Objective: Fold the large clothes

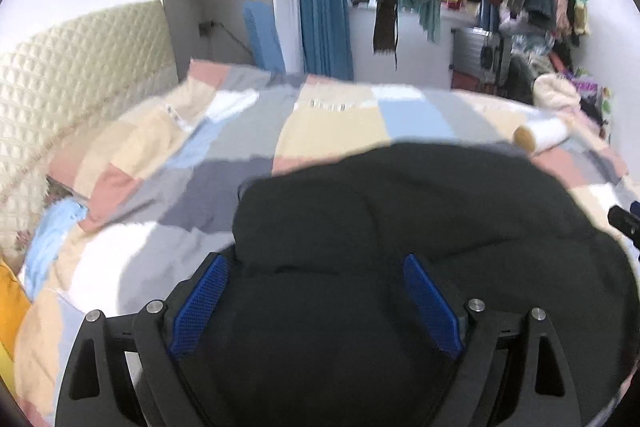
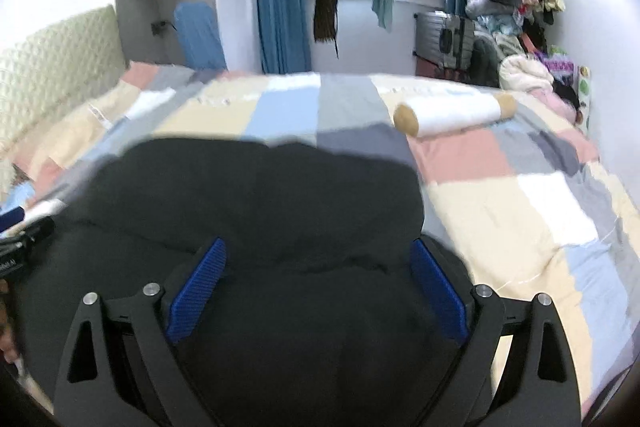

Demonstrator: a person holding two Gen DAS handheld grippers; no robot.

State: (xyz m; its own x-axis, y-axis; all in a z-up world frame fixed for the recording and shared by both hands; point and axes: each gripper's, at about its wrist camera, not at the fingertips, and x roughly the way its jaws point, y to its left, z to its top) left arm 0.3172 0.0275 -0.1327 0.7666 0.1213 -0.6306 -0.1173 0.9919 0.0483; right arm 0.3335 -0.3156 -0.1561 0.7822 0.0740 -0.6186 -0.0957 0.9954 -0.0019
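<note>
Blk garment (image 1: 400,219) on quilt (image 1: 332,123); both grippers wide.

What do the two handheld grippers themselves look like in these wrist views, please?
Both match. The left gripper and right gripper each have two flat blue pads with a fine ribbed texture, mounted on matte black angular linkage arms with triangular cut-outs and round silver pivot pins. No cables or sleeves show.

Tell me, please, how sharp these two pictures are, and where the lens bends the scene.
Left wrist view: the black garment and patchwork quilt are smeared by blur, while the blue fingers stay crisp. Right wrist view: the same soft blur on the quilt; the bolster pillow is fuzzy. Both: fisheye curves the bed's far edge, with dark corners.
</note>
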